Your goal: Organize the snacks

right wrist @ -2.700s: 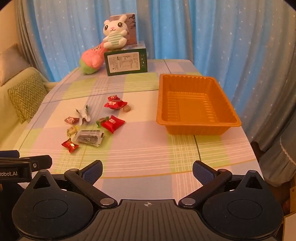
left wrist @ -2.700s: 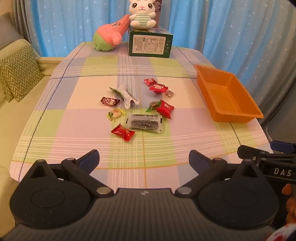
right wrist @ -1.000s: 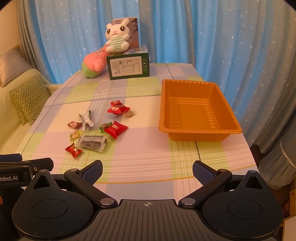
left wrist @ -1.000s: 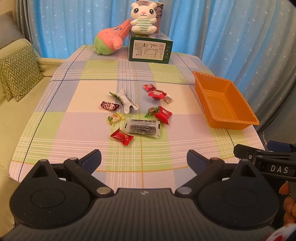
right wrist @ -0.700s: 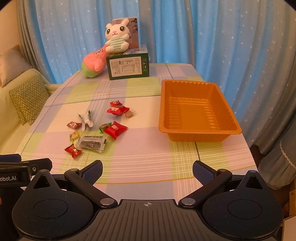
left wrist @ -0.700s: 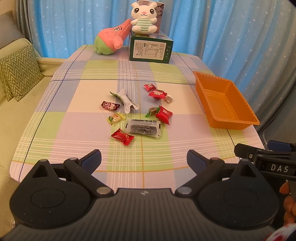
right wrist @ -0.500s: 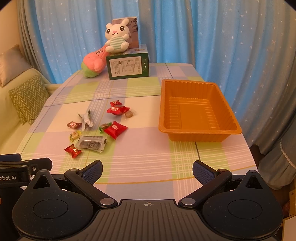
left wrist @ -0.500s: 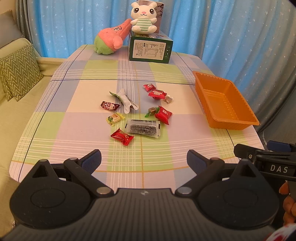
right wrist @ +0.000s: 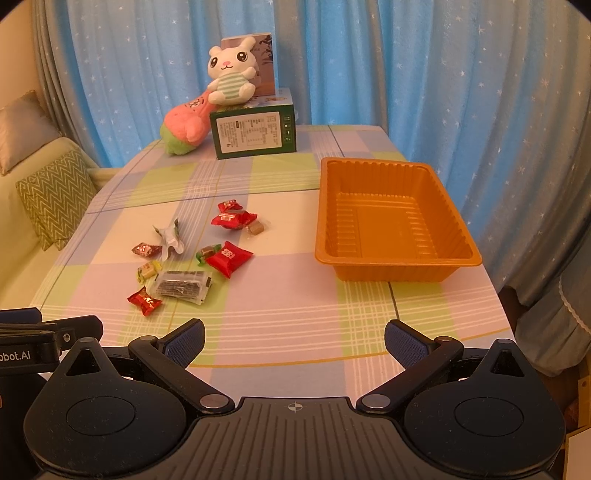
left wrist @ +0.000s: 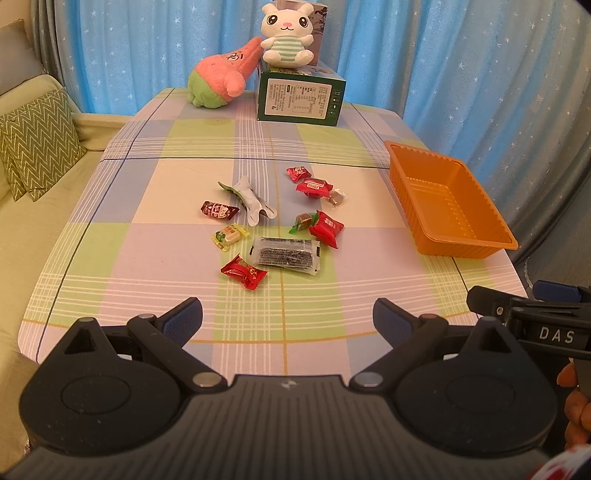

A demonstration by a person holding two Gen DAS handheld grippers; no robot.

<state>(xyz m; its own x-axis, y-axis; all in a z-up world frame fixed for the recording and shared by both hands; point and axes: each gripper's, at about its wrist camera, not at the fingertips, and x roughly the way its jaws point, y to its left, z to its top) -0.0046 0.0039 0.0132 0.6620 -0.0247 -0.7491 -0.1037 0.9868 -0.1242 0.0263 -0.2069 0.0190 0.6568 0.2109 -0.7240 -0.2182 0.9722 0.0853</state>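
Several wrapped snacks lie scattered mid-table: a red candy (left wrist: 243, 271), a clear pack of dark strips (left wrist: 286, 254), a red pouch (left wrist: 327, 229), a yellow-green candy (left wrist: 229, 236), a dark brown candy (left wrist: 218, 210) and a white-green wrapper (left wrist: 251, 199). The empty orange tray (left wrist: 448, 206) stands at the right; it also shows in the right wrist view (right wrist: 391, 221). My left gripper (left wrist: 288, 317) is open and empty over the near table edge. My right gripper (right wrist: 294, 339) is open and empty, also at the near edge, in front of the tray.
A green box (left wrist: 301, 94) with a white bunny plush (left wrist: 286, 35) on top and a pink-green plush (left wrist: 221, 79) stand at the far end. Blue curtains hang behind. A sofa with a zigzag cushion (left wrist: 37, 144) is at the left.
Both grippers rose and tilted slightly since 2.7 s ago, then held almost still. The snacks and tray have not moved.
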